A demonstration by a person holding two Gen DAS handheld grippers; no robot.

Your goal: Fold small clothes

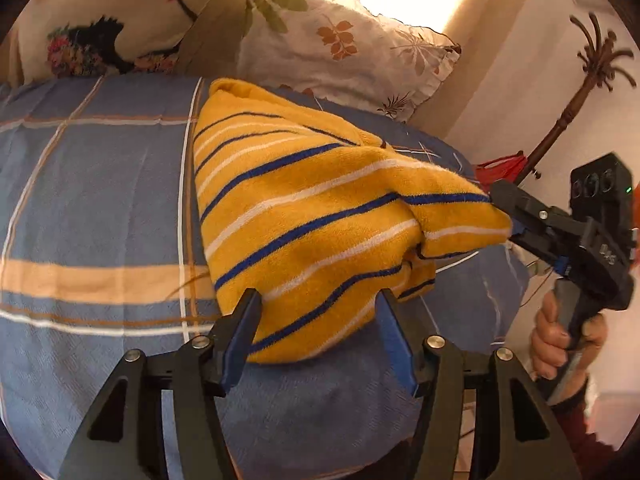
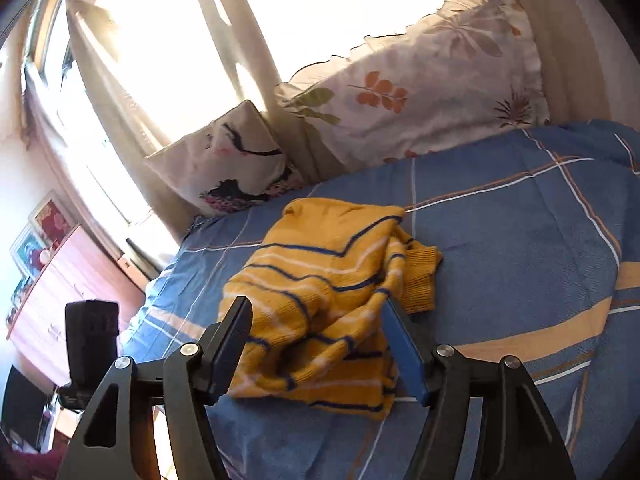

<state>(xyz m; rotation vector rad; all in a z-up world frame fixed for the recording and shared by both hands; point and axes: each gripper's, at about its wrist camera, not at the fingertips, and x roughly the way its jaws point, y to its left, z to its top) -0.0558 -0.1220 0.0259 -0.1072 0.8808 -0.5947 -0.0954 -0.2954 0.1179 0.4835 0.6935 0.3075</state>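
Note:
A small yellow sweater [image 1: 304,216] with blue and white stripes lies partly folded on the blue checked bedspread [image 1: 100,208]. My left gripper [image 1: 316,300] is open, its fingers on either side of the sweater's near edge. In the left wrist view my right gripper [image 1: 506,216] touches the sweater's right corner, which is lifted toward it. In the right wrist view the right gripper [image 2: 316,312] has its jaws spread wide on either side of the sweater [image 2: 320,300]. A ribbed cuff [image 2: 420,280] sticks out at the right.
Two pillows lean at the head of the bed, a leaf-print one [image 1: 340,48] and a figure-print one [image 2: 228,164]. A bright curtained window [image 2: 168,40] is behind. A wooden coat stand [image 1: 576,96] and a dresser [image 2: 60,288] stand beside the bed.

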